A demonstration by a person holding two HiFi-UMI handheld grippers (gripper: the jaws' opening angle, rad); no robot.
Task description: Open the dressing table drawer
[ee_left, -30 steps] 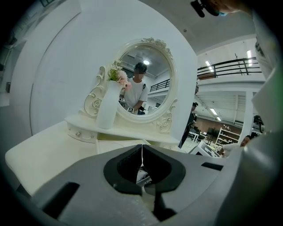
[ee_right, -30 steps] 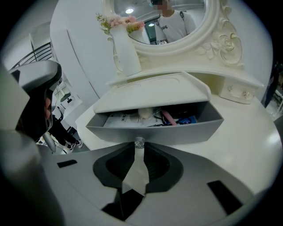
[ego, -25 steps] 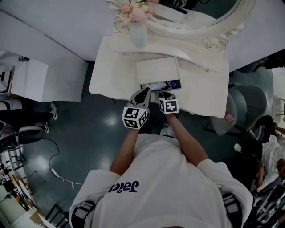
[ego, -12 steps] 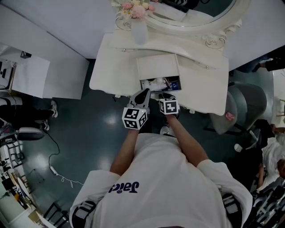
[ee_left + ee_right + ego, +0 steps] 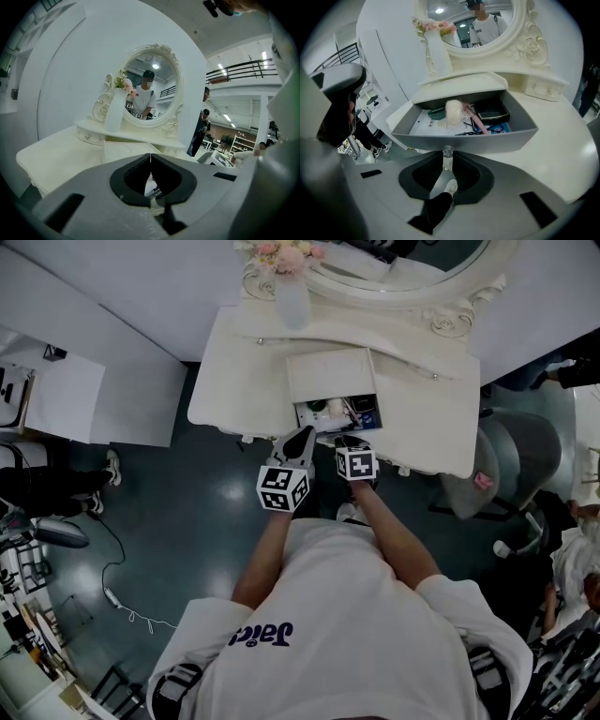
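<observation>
The drawer (image 5: pixel 336 414) stands pulled out of the middle of the dressing table (image 5: pixel 234 381), jutting past the table's front edge toward the person. Its long axis runs side to side along that front edge, parallel to the mirror (image 5: pixel 412 277). Its open top faces up and its front panel faces the person.

The right gripper (image 5: pixel 347 440) points steeply down at that panel. In the right gripper view its jaws are clamped on the small clear knob (image 5: pixel 447 151) at the centre of the grey drawer front (image 5: pixel 487 140), with the knob pinched right at the tips of the right gripper (image 5: pixel 447 157).

Inside the drawer lie white papers (image 5: pixel 429 126) on the left. A pale fluffy puff (image 5: pixel 453 112) sits near the middle, with thin pink items just right of it and a dark flat case (image 5: pixel 493 112) toward the right.

The left gripper (image 5: pixel 302 435) hangs just left of the right one, over the drawer's near left corner, close to level. In its own view the jaws of the left gripper (image 5: pixel 150 157) are pressed together at the tips with nothing between them, aimed toward the oval mirror (image 5: pixel 150 84).

A white vase (image 5: pixel 114 112) of pink flowers (image 5: pixel 433 24) stands on the raised shelf at the mirror's left, behind the drawer and well apart from both grippers
</observation>
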